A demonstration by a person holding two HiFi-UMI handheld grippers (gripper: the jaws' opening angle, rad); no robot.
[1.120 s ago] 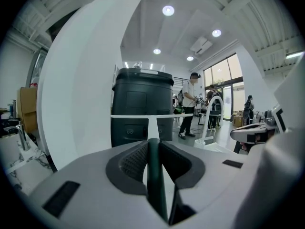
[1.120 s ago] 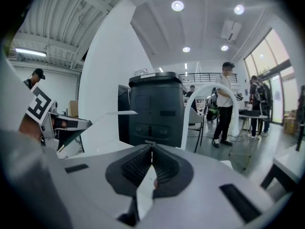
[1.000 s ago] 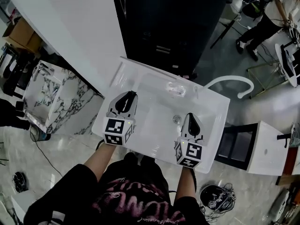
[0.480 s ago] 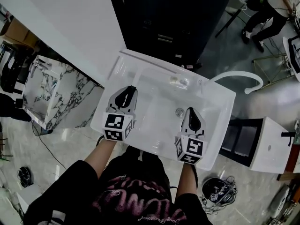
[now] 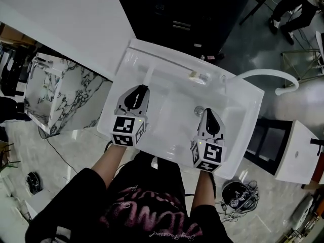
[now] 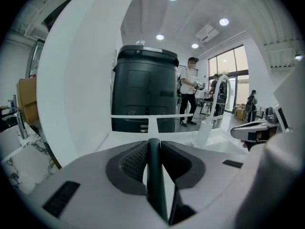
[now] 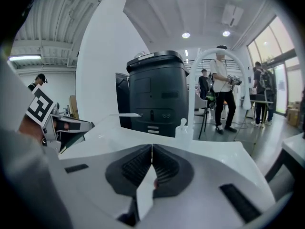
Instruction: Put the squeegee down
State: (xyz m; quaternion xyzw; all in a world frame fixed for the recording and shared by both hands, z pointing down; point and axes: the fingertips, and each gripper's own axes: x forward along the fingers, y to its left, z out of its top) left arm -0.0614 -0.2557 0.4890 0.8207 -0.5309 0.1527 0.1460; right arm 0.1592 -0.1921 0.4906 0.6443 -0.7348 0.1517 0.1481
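Note:
The squeegee (image 6: 153, 175) has a dark green handle and a white T-shaped blade. My left gripper (image 6: 153, 142) is shut on the handle, and the blade points away from me, level over the white sink (image 5: 238, 151). In the head view the left gripper (image 5: 140, 88) hangs over the sink's left side, with the squeegee (image 5: 149, 77) showing faintly beyond its tips. My right gripper (image 5: 209, 111) is over the basin's right half near the drain (image 5: 199, 109). It is shut (image 7: 151, 149) with nothing between its jaws.
A white arched faucet (image 5: 263, 75) rises at the sink's right rear, with a small clear bottle (image 5: 200, 76) on the back rim. A tall black cabinet (image 5: 187, 14) stands behind, a white wall (image 5: 66, 19) and a marble block (image 5: 55, 95) to the left. People stand in the background.
The head view has shifted, so the sink sits lower right in frame. Both grippers keep about the same places over the sink, and the left one still holds the squeegee.

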